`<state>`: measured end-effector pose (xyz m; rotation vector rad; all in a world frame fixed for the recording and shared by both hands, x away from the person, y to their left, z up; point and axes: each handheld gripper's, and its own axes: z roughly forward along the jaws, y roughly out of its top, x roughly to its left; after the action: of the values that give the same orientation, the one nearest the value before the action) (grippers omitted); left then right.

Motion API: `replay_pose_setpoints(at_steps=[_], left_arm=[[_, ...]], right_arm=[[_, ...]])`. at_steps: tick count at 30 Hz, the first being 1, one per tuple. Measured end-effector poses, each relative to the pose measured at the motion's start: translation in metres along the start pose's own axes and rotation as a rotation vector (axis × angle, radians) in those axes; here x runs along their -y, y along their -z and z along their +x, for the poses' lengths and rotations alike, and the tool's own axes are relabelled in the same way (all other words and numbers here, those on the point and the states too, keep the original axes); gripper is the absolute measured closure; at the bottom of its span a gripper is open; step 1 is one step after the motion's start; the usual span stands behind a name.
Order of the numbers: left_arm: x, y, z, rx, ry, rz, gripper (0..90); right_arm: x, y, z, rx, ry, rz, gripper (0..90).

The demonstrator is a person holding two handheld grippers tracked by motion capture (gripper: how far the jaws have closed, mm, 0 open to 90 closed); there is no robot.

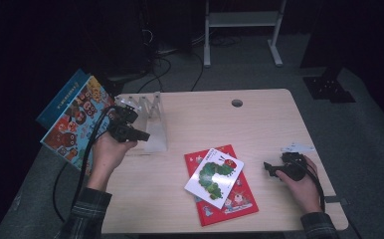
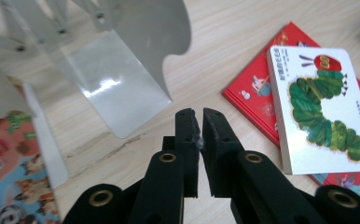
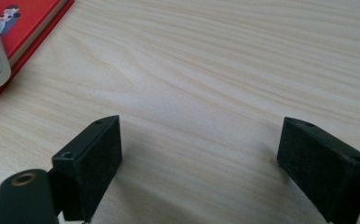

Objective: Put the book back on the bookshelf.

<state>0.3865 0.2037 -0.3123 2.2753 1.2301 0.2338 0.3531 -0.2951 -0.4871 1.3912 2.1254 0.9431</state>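
Presently the left gripper [image 1: 141,134] is hovering beside the metal book stand [image 1: 150,119] at the desk's [image 1: 259,124] left edge, its jaws almost together with only a thin slit between them and nothing in it. Two large picture books [image 1: 73,117] are leaning at the stand's far left. Near the desk's middle, the white caterpillar book [image 1: 214,177] is lying on top of a red book [image 1: 230,201]. To the right, the right gripper [image 1: 268,168] is resting low over bare wood, jaws spread wide and empty.
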Motion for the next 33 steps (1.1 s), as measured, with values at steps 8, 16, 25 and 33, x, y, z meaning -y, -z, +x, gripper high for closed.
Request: replay_pose_setpoints(at_steps=[8,16,25,33], left_arm=[[0.014,-0.028,-0.009,0.006,-0.023,0.010,61.7],[0.026,-0.044,-0.015,0.005,-0.047,0.007,40.4],[0.048,-0.068,-0.023,0.106,-0.017,-0.009,22.6],[0.065,-0.093,-0.031,0.120,-0.043,0.004,7.9]], right_arm=[[0.000,0.000,0.000,0.000,0.002,0.000,12.8],[0.000,0.000,0.000,0.000,0.001,0.000,12.8],[0.000,0.000,0.000,-0.002,0.003,0.001,12.8],[0.001,0.002,0.001,-0.006,0.003,-0.005,19.9]])
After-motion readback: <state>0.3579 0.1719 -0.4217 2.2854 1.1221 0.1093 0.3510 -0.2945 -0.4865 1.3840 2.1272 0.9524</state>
